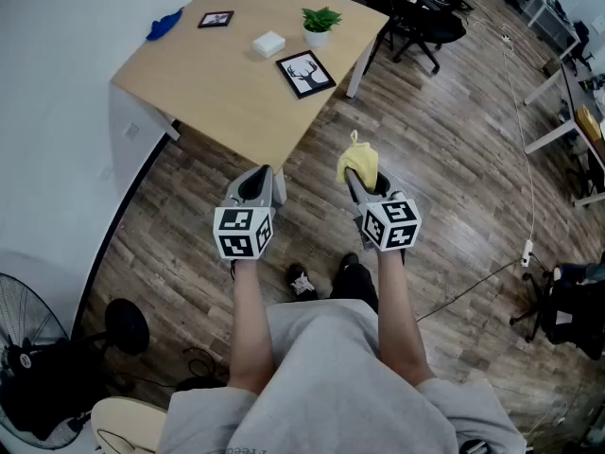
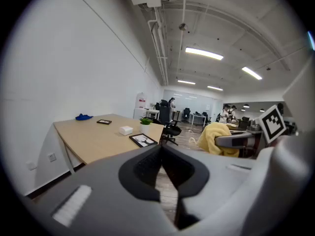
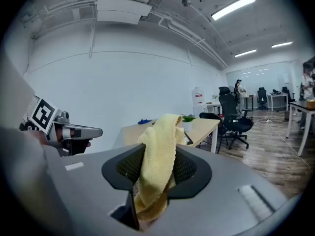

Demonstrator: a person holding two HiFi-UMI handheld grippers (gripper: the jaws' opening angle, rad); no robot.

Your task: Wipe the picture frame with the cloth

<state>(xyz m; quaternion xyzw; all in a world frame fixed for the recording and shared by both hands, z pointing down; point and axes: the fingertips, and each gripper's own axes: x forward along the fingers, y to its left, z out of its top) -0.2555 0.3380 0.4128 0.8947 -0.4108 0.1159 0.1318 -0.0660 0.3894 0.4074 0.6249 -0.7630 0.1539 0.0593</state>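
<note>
At lower centre of the frame, my left tongs (image 1: 262,180) pressed together and empty, my right tongs (image 1: 359,185) clamped on the yellow cloth (image 1: 358,162), picture frame (image 1: 305,73) lying flat on the counter (image 1: 217,83) at upper centre, apart from both.

Office: desks (image 1: 217,83), swivel chairs (image 1: 423,19)

Shining bright and even from ceiling strip lights (image 2: 204,53) high above the table (image 2: 93,132), laying only a soft shadow under the table's near edge. Bowing straight lines and darkening to black corners far from the table in both gripper views. Blurring the left gripper (image 2: 161,154) in front of the table; lighting the cloth (image 3: 157,156) evenly.
</note>
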